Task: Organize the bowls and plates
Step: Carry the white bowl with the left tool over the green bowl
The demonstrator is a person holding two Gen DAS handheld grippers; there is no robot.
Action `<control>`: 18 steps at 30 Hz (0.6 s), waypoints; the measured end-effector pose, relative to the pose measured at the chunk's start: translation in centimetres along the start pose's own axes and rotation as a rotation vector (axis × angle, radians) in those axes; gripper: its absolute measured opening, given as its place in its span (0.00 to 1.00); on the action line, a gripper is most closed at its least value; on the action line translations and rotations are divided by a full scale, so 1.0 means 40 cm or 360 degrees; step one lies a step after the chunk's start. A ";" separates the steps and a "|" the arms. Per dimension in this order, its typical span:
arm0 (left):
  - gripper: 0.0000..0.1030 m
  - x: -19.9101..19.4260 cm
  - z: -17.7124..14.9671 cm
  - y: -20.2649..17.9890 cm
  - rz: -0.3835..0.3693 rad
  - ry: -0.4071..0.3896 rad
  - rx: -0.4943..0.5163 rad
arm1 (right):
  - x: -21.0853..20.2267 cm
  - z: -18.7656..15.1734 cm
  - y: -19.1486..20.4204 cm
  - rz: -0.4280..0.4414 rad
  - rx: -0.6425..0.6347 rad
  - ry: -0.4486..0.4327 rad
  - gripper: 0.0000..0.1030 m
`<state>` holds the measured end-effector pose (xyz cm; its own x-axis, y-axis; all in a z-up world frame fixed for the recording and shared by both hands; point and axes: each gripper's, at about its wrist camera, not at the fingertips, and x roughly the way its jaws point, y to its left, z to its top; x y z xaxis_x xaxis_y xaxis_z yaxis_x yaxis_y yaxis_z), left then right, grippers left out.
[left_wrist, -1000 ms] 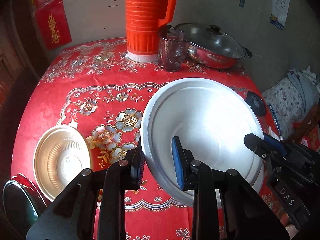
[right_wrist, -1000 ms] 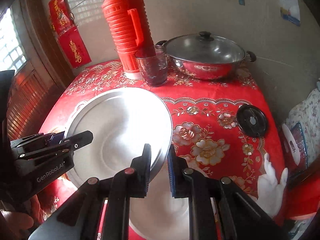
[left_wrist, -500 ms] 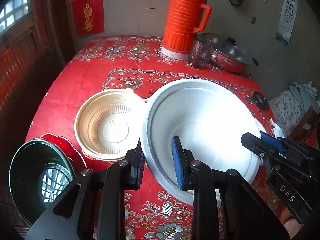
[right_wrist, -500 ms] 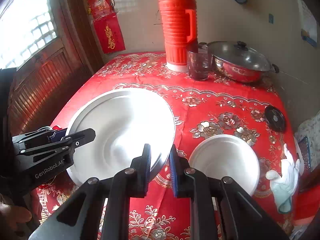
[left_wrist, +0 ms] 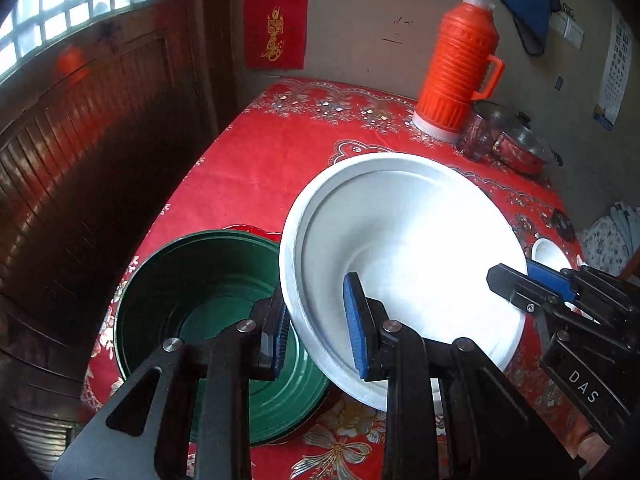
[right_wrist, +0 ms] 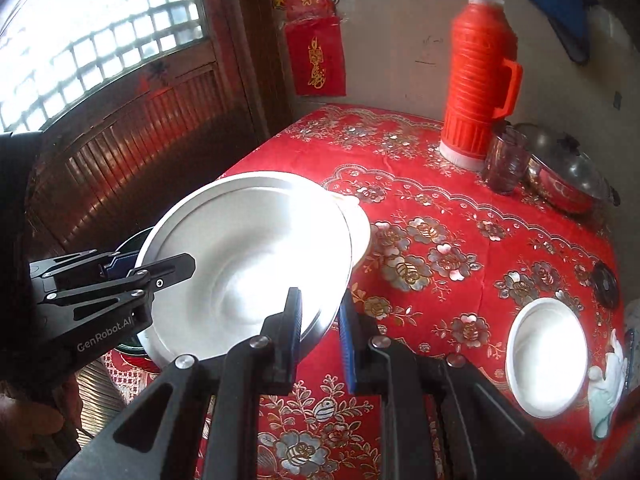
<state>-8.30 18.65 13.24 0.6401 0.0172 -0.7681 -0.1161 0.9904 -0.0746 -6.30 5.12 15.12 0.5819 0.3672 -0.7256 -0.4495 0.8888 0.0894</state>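
Observation:
Both grippers hold one large white bowl by opposite rims, lifted above the red tablecloth. My left gripper is shut on its near left rim; my right gripper is shut on its right rim. The bowl also shows in the right wrist view. A green bowl sits just left of and partly under it. A cream plastic bowl peeks out behind the white bowl. A small white bowl rests at the table's right.
An orange thermos, a glass cup and a lidded steel pot stand at the back. A black lid lies near the right edge. A wooden wall and window border the table's left side.
Both grippers have carried the white bowl leftward and up, from the table's middle toward the green bowl. The small white bowl it covered now lies uncovered at the right.

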 end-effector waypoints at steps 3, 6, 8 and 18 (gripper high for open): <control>0.25 -0.010 -0.013 0.054 0.0029 -0.0002 -0.0049 | 0.019 0.009 0.051 0.0034 -0.0059 0.0011 0.17; 0.25 -0.017 -0.029 0.102 0.0051 0.0007 -0.0087 | 0.040 0.015 0.091 0.0073 -0.0105 0.0035 0.17; 0.25 -0.019 -0.039 0.127 0.0072 0.0012 -0.0105 | 0.056 0.018 0.117 0.0092 -0.0132 0.0052 0.17; 0.25 0.014 -0.085 0.206 0.0160 0.0072 -0.0147 | 0.133 0.007 0.201 0.0122 -0.0236 0.0157 0.18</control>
<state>-11.50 26.35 10.04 0.5872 0.1077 -0.8023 -0.2488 0.9671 -0.0523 -6.64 14.28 12.16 0.4763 0.3970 -0.7846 -0.5890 0.8065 0.0505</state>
